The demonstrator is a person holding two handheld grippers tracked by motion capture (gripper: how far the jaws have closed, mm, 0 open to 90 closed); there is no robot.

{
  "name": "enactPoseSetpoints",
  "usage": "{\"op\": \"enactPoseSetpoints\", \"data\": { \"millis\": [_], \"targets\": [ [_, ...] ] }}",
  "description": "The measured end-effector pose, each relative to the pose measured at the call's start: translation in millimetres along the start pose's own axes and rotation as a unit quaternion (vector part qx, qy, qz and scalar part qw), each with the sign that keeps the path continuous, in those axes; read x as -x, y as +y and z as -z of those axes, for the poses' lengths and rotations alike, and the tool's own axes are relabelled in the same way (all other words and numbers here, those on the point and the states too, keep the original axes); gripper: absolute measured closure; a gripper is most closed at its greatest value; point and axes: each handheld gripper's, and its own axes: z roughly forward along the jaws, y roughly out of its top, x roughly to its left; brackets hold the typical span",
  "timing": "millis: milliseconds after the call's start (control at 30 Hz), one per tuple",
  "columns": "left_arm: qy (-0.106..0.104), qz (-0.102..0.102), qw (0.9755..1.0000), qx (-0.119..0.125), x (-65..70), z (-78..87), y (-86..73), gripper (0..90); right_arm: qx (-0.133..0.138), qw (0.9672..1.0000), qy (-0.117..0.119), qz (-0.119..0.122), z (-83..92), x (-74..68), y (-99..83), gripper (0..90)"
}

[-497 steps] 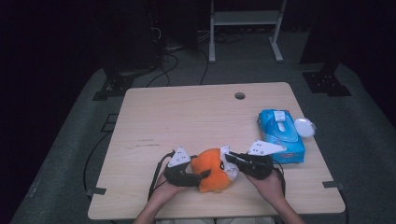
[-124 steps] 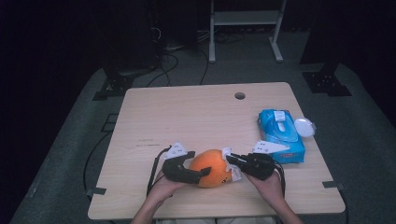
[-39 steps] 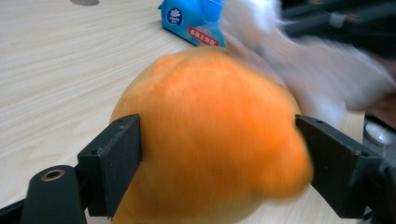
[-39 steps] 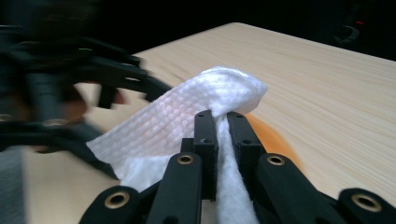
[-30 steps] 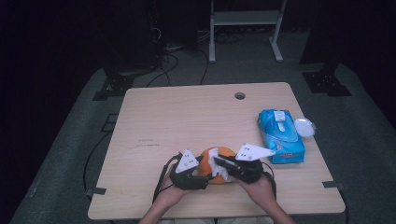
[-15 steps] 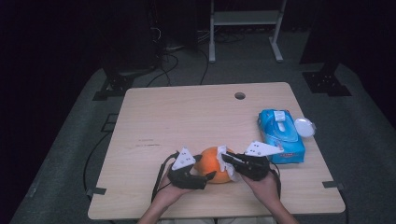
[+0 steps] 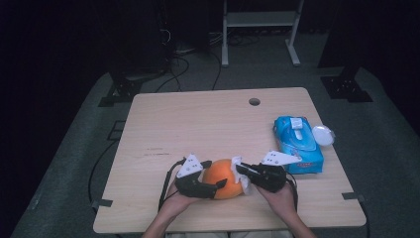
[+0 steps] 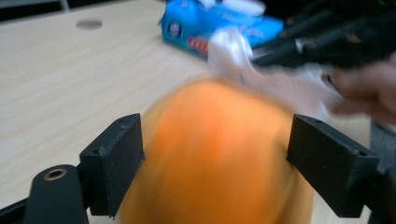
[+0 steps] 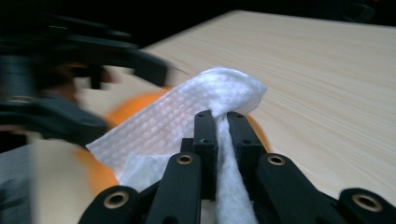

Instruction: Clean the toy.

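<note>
**Wipe meets orange ball at the counter's near edge**

The round orange ball (image 7: 224,177) sits on the pale wooden counter (image 7: 213,124), near its front edge and just left of the blue wipes pack (image 7: 298,145). The left tongs (image 7: 214,179) bracket it, and their jaws have just been opening: spread, pads either side of the ball, apparently letting go to regrip. The right tongs (image 7: 240,171) are pressed together, pinching a white textured wipe (image 9: 187,126) against the ball's right flank, likely to clean it. The ball is blurred in the left gripper view, so pad contact is hard to judge; its underside is hidden.
</note>
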Motion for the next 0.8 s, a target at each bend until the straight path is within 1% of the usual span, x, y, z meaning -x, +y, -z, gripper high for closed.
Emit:
{"op": "enactPoseSetpoints", "data": {
  "millis": [33, 67, 100, 167, 200, 233, 267, 300, 333, 367, 400, 433, 467, 500, 567, 633, 667, 700, 733, 800],
  "targets": [
    [0.005, -0.009, 0.9999, -0.009, 0.6, -1.6, -1.5, 21.0, -0.002, 0.9999, -0.002, 0.015, -1.1, -6.1, 2.3, 82.3],
    [0.005, -0.007, 0.9999, -0.012, -0.3, -2.0, -3.4, 23.4, -0.005, 0.9996, -0.006, 0.025, -2.1, -8.7, 3.0, 82.4],
    [0.005, -0.001, 0.9999, -0.013, -2.0, -1.5, -4.9, 24.7, -0.008, 0.9997, -0.007, 0.022, -2.3, -6.8, 1.9, 82.4],
    [0.01, 0.008, 0.9998, -0.013, -5.4, -0.2, -6.4, 27.1, -0.01, 0.9998, -0.015, -0.003, -1.6, 3.6, -3.8, 82.5],
    [0.011, 0.011, 0.9998, -0.014, -7.1, 0.6, -6.8, 27.3, -0.012, 0.9995, -0.024, -0.013, -0.8, 8.6, -6.5, 82.5],
    [0.012, 0.016, 0.9997, -0.013, -8.3, 1.2, -7.6, 27.5, -0.014, 0.9993, -0.027, -0.024, 0.2, 12.6, -8.5, 82.5],
    [0.013, 0.017, 0.9997, -0.015, -9.2, 1.9, -7.9, 28.1, -0.012, 0.9991, -0.025, -0.031, 1.5, 13.6, -9.2, 82.5],
    [0.013, 0.022, 0.9996, -0.014, -10.5, 2.3, -8.3, 28.2, -0.012, 0.9992, -0.024, -0.029, 2.1, 12.0, -8.5, 82.4],
    [0.014, 0.029, 0.9994, -0.012, -12.4, 3.0, -8.8, 28.2, -0.007, 0.9995, -0.017, -0.024, 2.7, 8.3, -6.5, 82.4],
    [0.015, 0.037, 0.9992, -0.008, -14.7, 3.7, -9.3, 28.6, 0.002, 0.9997, 0.01, -0.021, 3.4, 3.0, -3.1, 82.4],
    [0.015, 0.044, 0.9989, -0.006, -16.6, 4.2, -9.7, 28.9, 0.006, 0.9995, 0.027, -0.013, 3.4, -2.1, -0.4, 82.4],
    [0.014, 0.051, 0.9986, -0.003, -19.4, 4.8, -10.6, 29.1, 0.003, 0.9995, 0.031, -0.004, 3.0, -6.4, 1.3, 82.4],
    [0.014, 0.056, 0.9983, -0.003, -21.8, 5.9, -11.5, 29.4, -0.003, 0.9996, 0.028, 0.009, 1.5, -9.4, 1.6, 82.4],
    [0.013, 0.061, 0.9981, -0.002, -23.4, 7.0, -12.4, 29.6, -0.008, 0.9997, 0.021, 0.01, 0.1, -8.9, -0.2, 82.4],
    [0.015, 0.062, 0.998, -0.001, -24.6, 8.0, -13.2, 30.0, -0.014, 0.9998, 0.007, -0.011, -0.8, 1.6, -6.1, 82.4],
    [0.016, 0.063, 0.9979, -0.001, -25.3, 8.6, -13.4, 30.0, -0.022, 0.9993, -0.015, -0.027, 1.0, 12.5, -10.5, 82.4],
    [0.015, 0.063, 0.9979, -0.001, -26.0, 8.7, -13.8, 30.0, -0.024, 0.9989, -0.018, -0.036, 1.9, 15.9, -12.2, 82.4],
    [0.015, 0.064, 0.9978, -0.001, -26.7, 8.7, -14.2, 30.0, -0.024, 0.9989, -0.016, -0.039, 2.4, 16.5, -12.9, 82.4],
    [0.017, 0.067, 0.9976, 0.002, -27.4, 8.5, -14.7, 29.9, -0.021, 0.9991, -0.012, -0.036, 2.5, 13.7, -12.0, 82.4],
    [0.017, 0.073, 0.9972, 0.002, -29.1, 9.6, -15.2, 29.8, -0.008, 0.9996, 0.008, -0.025, 2.2, 4.0, -6.7, 82.3]
  ]
}}
